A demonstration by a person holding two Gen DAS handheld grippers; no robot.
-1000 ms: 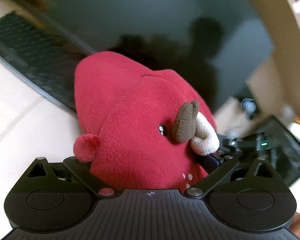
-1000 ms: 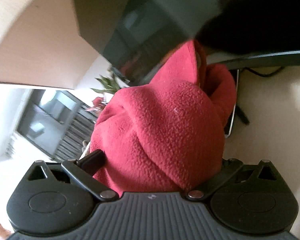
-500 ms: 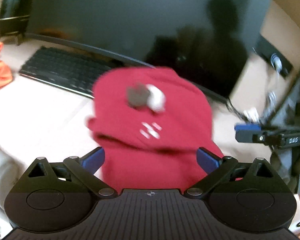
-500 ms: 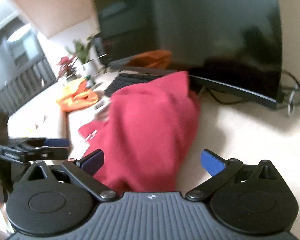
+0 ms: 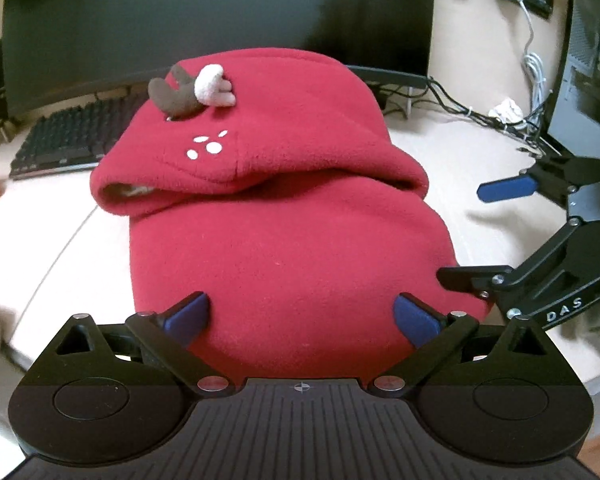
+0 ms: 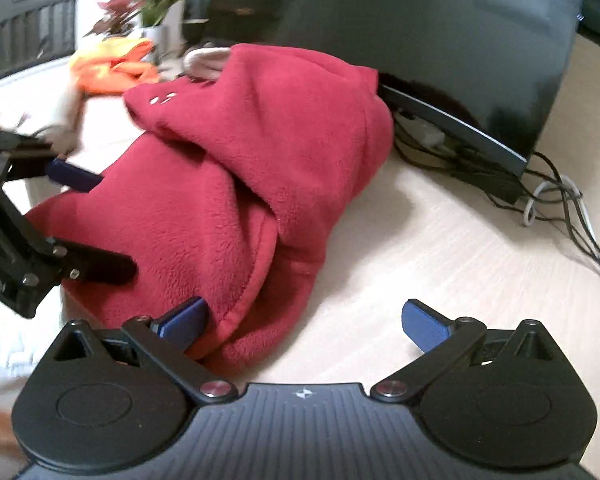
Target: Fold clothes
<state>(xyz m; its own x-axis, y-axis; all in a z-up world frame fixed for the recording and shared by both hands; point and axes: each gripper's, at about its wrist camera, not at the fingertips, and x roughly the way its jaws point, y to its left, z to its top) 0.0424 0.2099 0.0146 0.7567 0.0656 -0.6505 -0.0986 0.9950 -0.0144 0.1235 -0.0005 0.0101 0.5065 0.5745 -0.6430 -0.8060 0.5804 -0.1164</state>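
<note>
At nine o'clock in the left wrist view, a black keyboard (image 5: 66, 136) sits on the pale tabletop (image 5: 40, 248) before a dark monitor (image 5: 220, 12). At centre lies the folded red fleece hoodie (image 5: 284, 224), hood uppermost, a brown-and-cream antler (image 5: 192, 90) at twelve o'clock. The left gripper (image 5: 302, 316) stands wide, its blue pads at the garment's near edge, holding nothing. At three o'clock the right gripper (image 5: 484, 236) is also spread wide and empty beside the hoodie. Orange cloth (image 6: 114, 66) lies at eleven o'clock in the right wrist view, cables (image 6: 560, 200) at two o'clock.
</note>
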